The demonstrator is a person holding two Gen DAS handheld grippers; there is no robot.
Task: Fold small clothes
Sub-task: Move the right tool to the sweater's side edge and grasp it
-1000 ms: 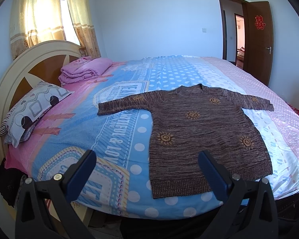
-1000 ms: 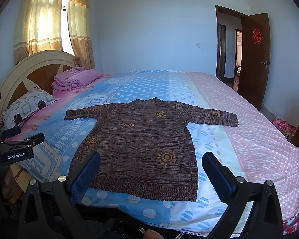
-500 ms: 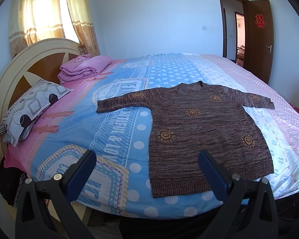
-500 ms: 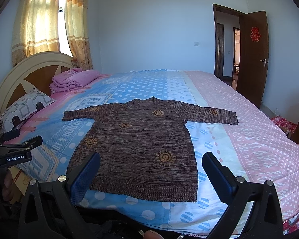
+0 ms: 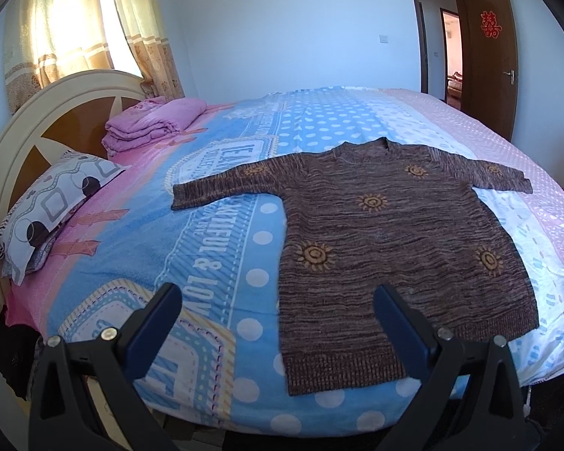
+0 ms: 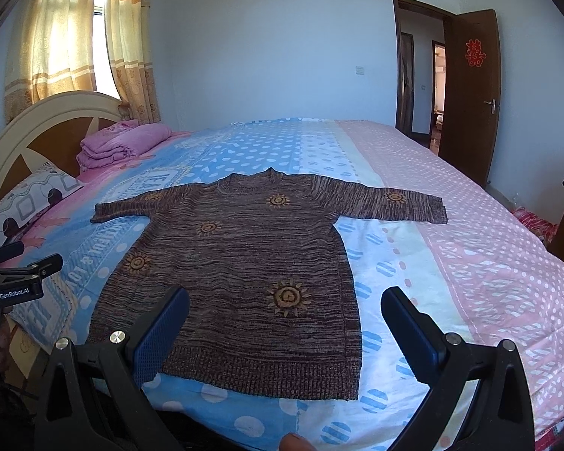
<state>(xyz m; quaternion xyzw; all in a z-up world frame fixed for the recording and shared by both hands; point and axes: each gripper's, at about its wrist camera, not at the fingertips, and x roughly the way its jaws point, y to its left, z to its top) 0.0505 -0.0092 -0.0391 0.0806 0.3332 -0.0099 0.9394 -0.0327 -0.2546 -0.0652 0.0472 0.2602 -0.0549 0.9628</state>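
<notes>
A brown knit sweater (image 5: 391, 248) with orange sun motifs lies flat on the bed, sleeves spread, hem toward me; it also shows in the right wrist view (image 6: 244, 274). My left gripper (image 5: 278, 312) is open and empty, held off the bed's near edge by the hem's left corner. My right gripper (image 6: 284, 312) is open and empty, above the hem's middle-right. The left gripper's body (image 6: 15, 282) shows at the left edge of the right wrist view.
The bed (image 5: 150, 248) has a blue, pink and white cover. A patterned pillow (image 5: 52, 203) and folded pink blanket (image 5: 150, 122) lie by the headboard (image 5: 52, 112). An open brown door (image 6: 470, 94) is at the far right.
Both grippers have drifted slightly closer to the bed edge; the sweater sits a little lower and nearer in view. Nothing was grasped.
</notes>
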